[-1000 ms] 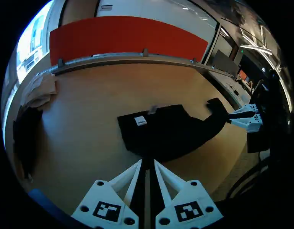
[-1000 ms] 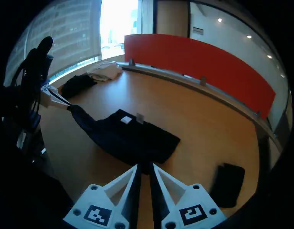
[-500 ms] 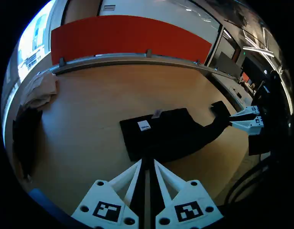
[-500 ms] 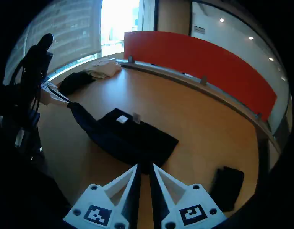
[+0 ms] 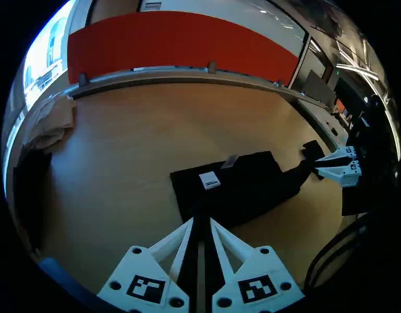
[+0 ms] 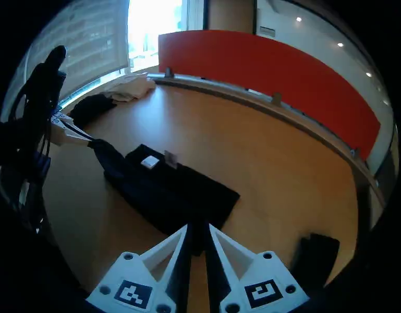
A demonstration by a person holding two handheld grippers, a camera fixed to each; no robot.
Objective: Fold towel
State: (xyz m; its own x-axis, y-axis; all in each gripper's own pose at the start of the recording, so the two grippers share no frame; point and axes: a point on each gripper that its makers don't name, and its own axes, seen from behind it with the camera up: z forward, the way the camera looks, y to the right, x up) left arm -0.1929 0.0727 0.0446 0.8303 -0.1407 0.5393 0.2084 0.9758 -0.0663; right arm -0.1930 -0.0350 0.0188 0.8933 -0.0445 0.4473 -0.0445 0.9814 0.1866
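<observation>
Left gripper view: my left gripper (image 5: 201,221) is pinched nearly closed on the near edge of the black towel (image 5: 247,182), which lies on the wooden table (image 5: 122,146). Off to the side, the right gripper (image 5: 319,163) has its fingers clamped on the towel's far corner. Over the last second the towel's white label (image 5: 209,180) has slid closer to my fingertips. The long tail that was stretched out toward the right gripper is shorter and more bunched. In the right gripper view the same cloth runs from between that gripper's own closed fingers across to the left gripper. I read this as both held corners being carried in over the towel's body, so the first fold is starting but no edge is laid down yet.
</observation>
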